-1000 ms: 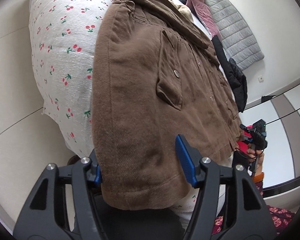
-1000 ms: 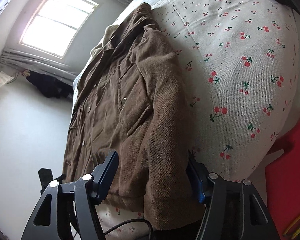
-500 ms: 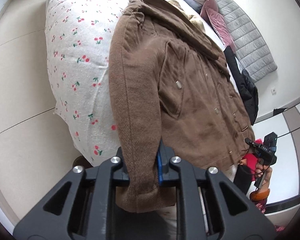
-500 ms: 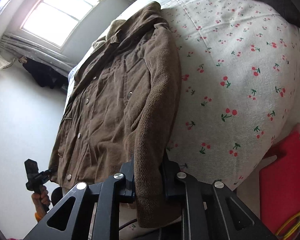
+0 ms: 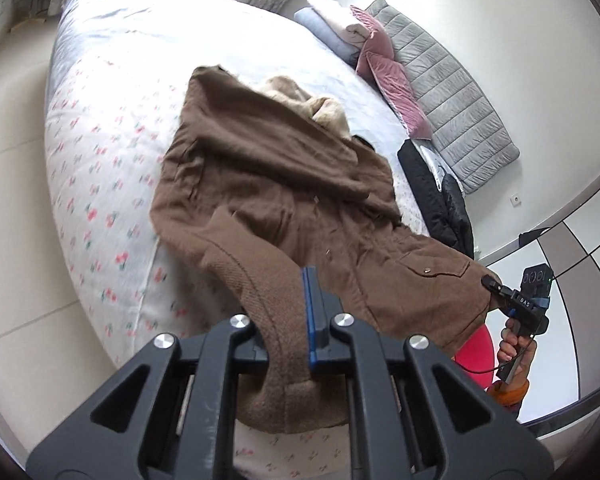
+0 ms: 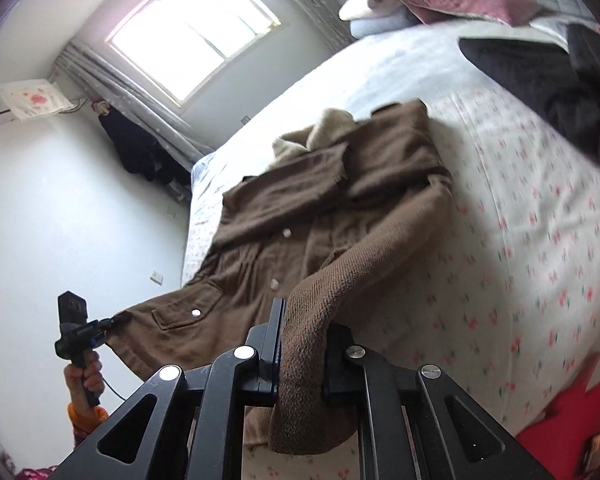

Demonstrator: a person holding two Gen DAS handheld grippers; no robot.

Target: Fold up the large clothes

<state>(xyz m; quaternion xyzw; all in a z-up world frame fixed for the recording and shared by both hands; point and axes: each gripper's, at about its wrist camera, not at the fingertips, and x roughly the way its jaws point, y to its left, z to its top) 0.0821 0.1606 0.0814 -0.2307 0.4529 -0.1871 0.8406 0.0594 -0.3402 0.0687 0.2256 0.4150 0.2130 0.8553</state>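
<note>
A brown corduroy jacket lies front-up on the bed, its collar end far from me; it also shows in the right wrist view. My left gripper is shut on one sleeve cuff at the jacket's near left corner and holds it raised. My right gripper is shut on the other sleeve cuff and holds it raised too. Each gripper shows in the other's view, the right gripper and the left gripper, pinching the hem corners. The lower half of the jacket hangs lifted off the bed.
The bed has a white cover with a cherry print. Folded blankets and pink pillows lie at its head beside a grey quilted headboard pad. A black garment lies at the bed's right edge. A red object sits by the floor.
Both grippers have lifted the sleeve cuffs and hem up and away from the bed, so the jacket's lower half rises and bunches toward the collar. Both closed on the cuffs a second ago.
</note>
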